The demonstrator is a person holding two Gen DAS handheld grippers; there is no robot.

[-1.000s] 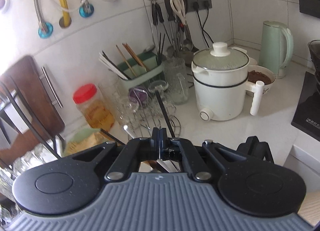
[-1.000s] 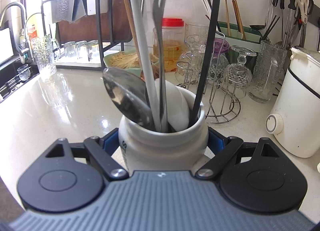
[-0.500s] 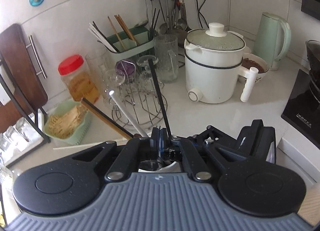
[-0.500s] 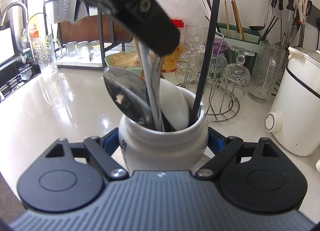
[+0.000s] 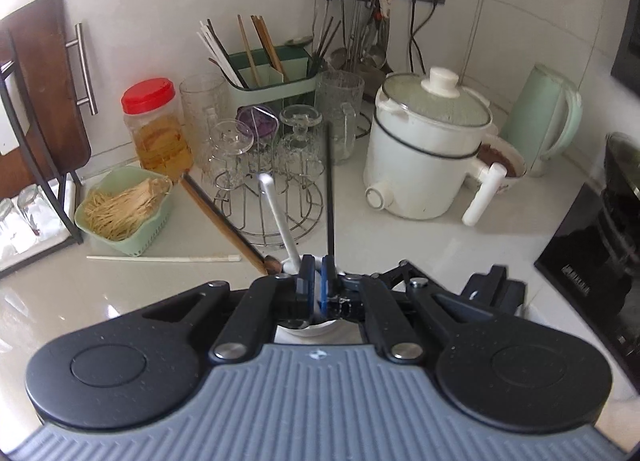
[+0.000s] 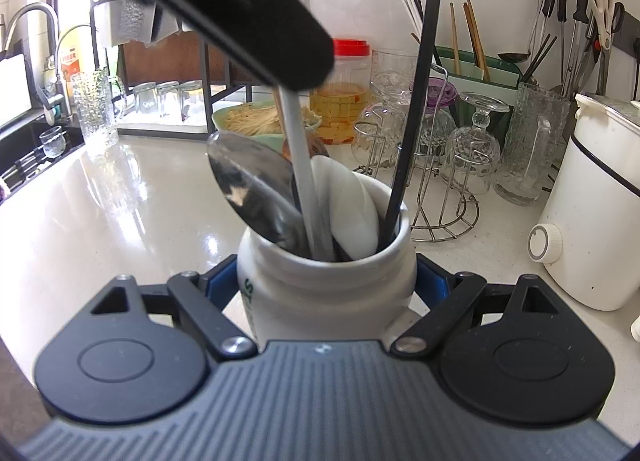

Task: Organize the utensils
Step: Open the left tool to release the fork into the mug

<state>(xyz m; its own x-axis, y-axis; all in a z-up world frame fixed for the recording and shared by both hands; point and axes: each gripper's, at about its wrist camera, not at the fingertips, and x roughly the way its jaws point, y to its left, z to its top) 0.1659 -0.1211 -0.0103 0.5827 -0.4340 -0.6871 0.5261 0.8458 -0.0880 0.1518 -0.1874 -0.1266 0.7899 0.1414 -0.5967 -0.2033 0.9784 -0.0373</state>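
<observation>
the right gripper (image 6: 326, 285) is clamped on a squat white ceramic jar (image 6: 326, 293), its blue-lined pads pressing the jar's left and right sides. the jar stands on the glossy white countertop (image 6: 120, 213) and holds a steel spoon (image 6: 252, 181) with its bowl up, a white ceramic spoon (image 6: 348, 209), a long grey-white handle (image 6: 300, 165) and a thin black chopstick (image 6: 416, 93) leaning against the right of the rim.

the left gripper (image 5: 316, 281) hangs over the jar's mouth, and its jaws are opening: a narrow slot shows between the blue pads, with only the jar's white interior visible through it. whether a utensil sits in that slot cannot be told. in the right wrist view its black finger (image 6: 224, 5) crosses the upper left, right beside the grey-white handle.

farther off stand a wire rack of upturned glasses (image 5: 272, 157), a red-lidded plastic jar (image 5: 156, 129), a pale green basket of thin sticks (image 5: 124, 213) and a white electric pot (image 5: 428, 153). a single white chopstick (image 5: 164, 258) lies flat on the counter near the basket.
</observation>
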